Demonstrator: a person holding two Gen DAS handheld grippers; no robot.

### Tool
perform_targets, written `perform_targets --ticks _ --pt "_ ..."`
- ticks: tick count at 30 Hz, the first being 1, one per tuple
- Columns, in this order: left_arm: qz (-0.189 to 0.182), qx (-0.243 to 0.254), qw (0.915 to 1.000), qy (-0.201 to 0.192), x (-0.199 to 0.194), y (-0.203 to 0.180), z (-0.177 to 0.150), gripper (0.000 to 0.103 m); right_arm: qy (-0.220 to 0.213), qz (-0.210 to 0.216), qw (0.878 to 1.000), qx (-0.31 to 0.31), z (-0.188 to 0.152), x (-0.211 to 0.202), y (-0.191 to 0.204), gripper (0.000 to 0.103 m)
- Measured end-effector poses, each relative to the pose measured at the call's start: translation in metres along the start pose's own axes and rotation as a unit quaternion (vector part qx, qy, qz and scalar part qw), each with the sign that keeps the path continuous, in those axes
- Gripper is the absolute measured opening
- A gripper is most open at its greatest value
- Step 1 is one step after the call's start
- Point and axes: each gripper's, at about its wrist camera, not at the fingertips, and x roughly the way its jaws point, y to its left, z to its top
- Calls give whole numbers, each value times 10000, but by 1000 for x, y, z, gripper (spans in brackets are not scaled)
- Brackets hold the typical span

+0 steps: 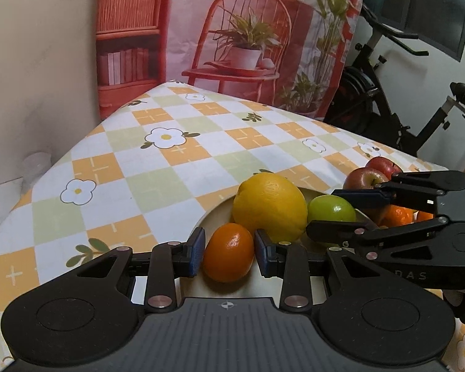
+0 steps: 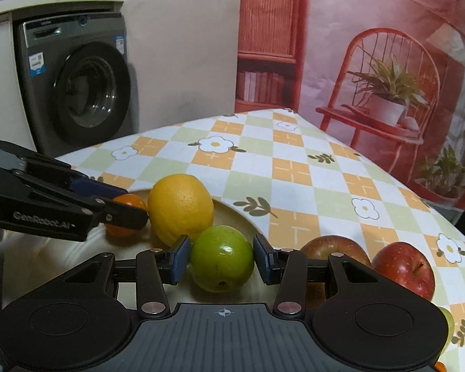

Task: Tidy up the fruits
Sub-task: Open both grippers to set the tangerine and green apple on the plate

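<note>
On the near part of the tabletop (image 2: 294,167), under a checked flower-print cloth, sits a shallow pale plate (image 2: 232,214) that carries most of the fruit. Largest first: a yellow lemon (image 1: 269,206) lies at the plate's far rim, long axis roughly crosswise in the left wrist view. Two red apples (image 2: 403,266) rest off the plate on the cloth, toward the table's right edge. A green apple (image 2: 221,259) sits just right of the lemon, touching or nearly touching it. Smallest, an orange mandarin (image 1: 228,252) lies just this side of the lemon on the plate's left part; more orange fruit shows behind the right tool, partly hidden.

Left gripper (image 1: 229,254): jaws part-open, straddling the mandarin, pads against or just shy of its flanks; the left pad looks in contact, the right less certain. I read it as holding.

Right gripper (image 2: 221,259): jaws part-open to the green apple's width, one pad on each side, apparently gripping.

Key relation: each fruit lies dead ahead between its own tool's fingers, the two tools converging from opposite sides with the lemon wedged between their targets. Judgement: a straight lift clears best; any sideways drag likely nudges the lemon.
</note>
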Motion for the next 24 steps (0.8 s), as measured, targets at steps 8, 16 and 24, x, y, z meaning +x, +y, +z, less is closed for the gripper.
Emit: perform_targets --ticks 8,16,24 --pt "-76 -89 9999 1 1 2 -1 37 18 -112 9999 -47 -2 1 -1 42" --pt "-152 -418 9990 -72 -6 3 3 50 -375 -355 9987 51 -4 -28 2 50" --pt "186 -53 9987 -462 -26 -35 4 57 -783 -840 9924 437 -44 -86 -21 50"
